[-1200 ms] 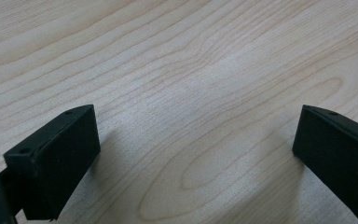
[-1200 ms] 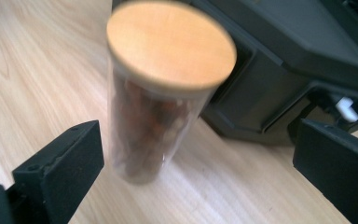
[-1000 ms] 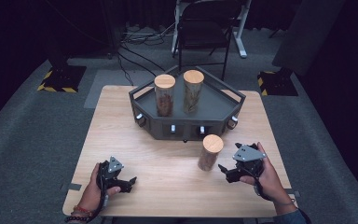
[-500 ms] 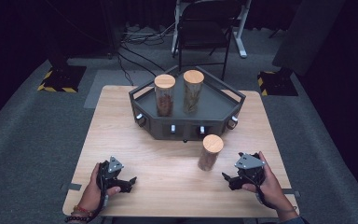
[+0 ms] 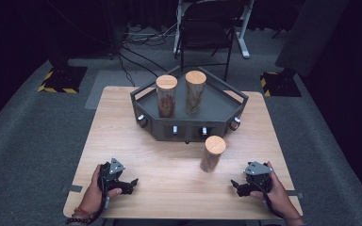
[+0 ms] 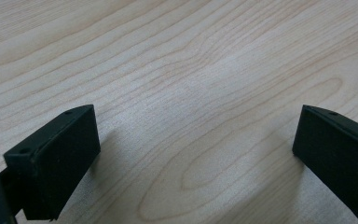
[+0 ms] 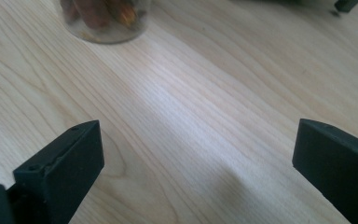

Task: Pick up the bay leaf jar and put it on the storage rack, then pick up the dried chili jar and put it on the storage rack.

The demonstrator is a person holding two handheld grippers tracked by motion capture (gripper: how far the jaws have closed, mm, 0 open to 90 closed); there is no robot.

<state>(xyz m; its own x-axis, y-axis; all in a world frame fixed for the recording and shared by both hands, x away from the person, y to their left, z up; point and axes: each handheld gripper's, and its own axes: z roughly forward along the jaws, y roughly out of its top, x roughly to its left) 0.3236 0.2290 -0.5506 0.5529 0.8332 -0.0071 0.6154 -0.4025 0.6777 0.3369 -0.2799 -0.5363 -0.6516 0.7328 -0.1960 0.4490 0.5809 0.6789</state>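
since a second ago the right hand-held gripper (image 5: 246,185) has drawn back from the cork-lidded glass jar (image 5: 212,154) on the light wooden worktop (image 5: 169,165) and now rests near the front edge, jaws wide apart and empty. left hand-held gripper (image 5: 122,183) lies at the front left, jaws also apart, holding nothing. that jar stands upright just in front of the dark grey angular tray (image 5: 217,106); two similar cork-lidded jars (image 5: 166,95) stand in the tray. judging by this, one jar looks left to handle. no readable labels or writing.

Light wooden table (image 5: 122,122): dark tray (image 5: 226,101), lidded jar (image 5: 212,154) standing before it.
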